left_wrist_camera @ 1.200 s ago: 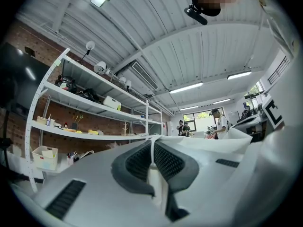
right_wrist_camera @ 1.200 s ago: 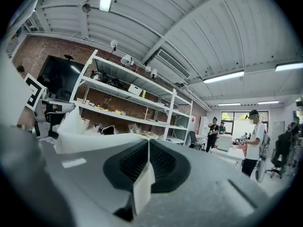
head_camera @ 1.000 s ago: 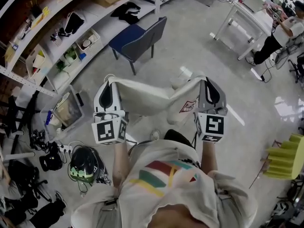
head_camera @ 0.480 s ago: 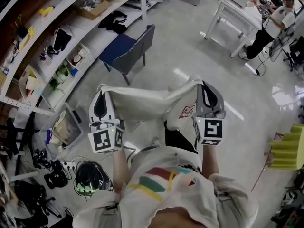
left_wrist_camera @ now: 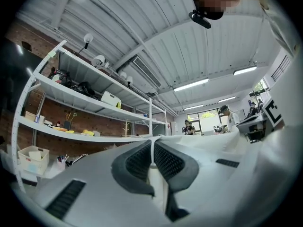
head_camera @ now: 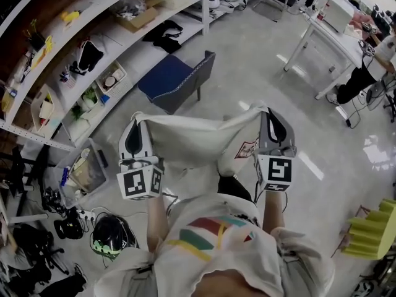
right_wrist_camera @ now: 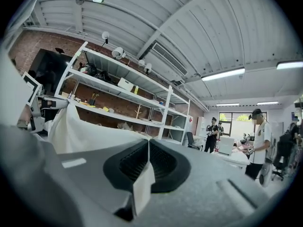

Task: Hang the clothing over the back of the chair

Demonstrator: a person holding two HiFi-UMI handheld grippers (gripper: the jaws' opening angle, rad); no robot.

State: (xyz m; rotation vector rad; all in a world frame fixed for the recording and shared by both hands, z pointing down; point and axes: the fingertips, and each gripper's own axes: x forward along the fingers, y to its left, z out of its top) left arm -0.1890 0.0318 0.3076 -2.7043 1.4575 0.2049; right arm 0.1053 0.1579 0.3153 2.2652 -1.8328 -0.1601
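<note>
1. Since a second ago, we find the blue chair (head_camera: 167,80) lower in the head view and closer to the top edge of the white garment (head_camera: 192,138), which is stretched between the two grippers just as it was then.
2. We see the left gripper (head_camera: 140,117) at the garment's left corner. In the left gripper view its jaws are pressed together, pinching a thin fold of the white cloth.
3. We see the right gripper (head_camera: 266,111) at the opposite corner. In the right gripper view its jaws are likewise pressed together on a small flap of the cloth, and more of the garment drapes away to the left.
4. We note that the garment sags slightly in the middle and hangs in the air in front of the person's chest, above the pale floor (head_camera: 247,60). A red-outlined print shows on it near the right gripper.
5. We see no contact between garment and chair; bare floor shows between them.
6. We see the chair standing on the floor beside the long white shelves (head_camera: 93,51), with its dark backrest on the side away from them.
7. We also make out a dark helmet (head_camera: 110,234) on the floor at lower left and a yellow foam block (head_camera: 371,228) at the right edge.
</note>
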